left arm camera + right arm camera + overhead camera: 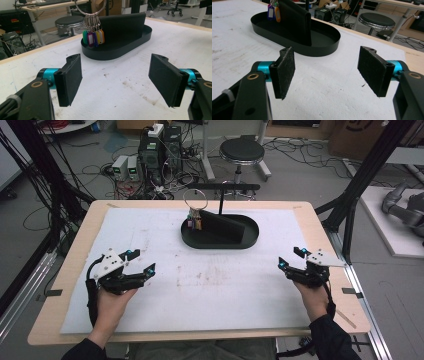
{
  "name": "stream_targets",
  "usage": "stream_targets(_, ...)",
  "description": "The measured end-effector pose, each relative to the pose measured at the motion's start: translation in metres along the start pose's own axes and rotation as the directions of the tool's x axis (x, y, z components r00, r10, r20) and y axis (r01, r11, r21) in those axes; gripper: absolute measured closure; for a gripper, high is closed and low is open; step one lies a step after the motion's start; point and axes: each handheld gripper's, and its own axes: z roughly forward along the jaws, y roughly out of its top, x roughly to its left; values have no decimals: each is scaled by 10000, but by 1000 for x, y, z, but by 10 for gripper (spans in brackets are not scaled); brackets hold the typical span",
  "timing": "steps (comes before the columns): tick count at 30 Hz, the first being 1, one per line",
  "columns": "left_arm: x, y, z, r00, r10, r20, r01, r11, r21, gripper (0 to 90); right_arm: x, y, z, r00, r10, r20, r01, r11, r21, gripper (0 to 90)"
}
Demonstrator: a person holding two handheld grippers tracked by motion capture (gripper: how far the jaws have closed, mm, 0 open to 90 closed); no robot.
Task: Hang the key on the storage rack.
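Note:
A black oval tray (250, 240) (140, 40) (322, 47) stands at the back middle of the white mat, with an upright black stand rising from it. A metal ring (196, 197) (90, 10) hangs from the stand's arm and carries several coloured key tags (195, 221) (93, 38) (274, 12) over the tray's left end. My left gripper (141, 261) (115, 80) is open near the front left, empty. My right gripper (292, 258) (327, 75) is open at the front right, also empty. Both point toward the tray, well short of it.
The white mat (210, 280) covers a wooden table (70, 270). Beyond the far edge stand a black stool (242, 151), computer boxes (160, 150) and loose cables. Black frame posts rise at both sides of the table.

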Motion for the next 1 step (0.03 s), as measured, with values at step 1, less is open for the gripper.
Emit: stream_targets(1,0,0,1,10000,-17,3,17,10000,20,268,-1,0,0,10000,1,32,-1,10000,-6,307)
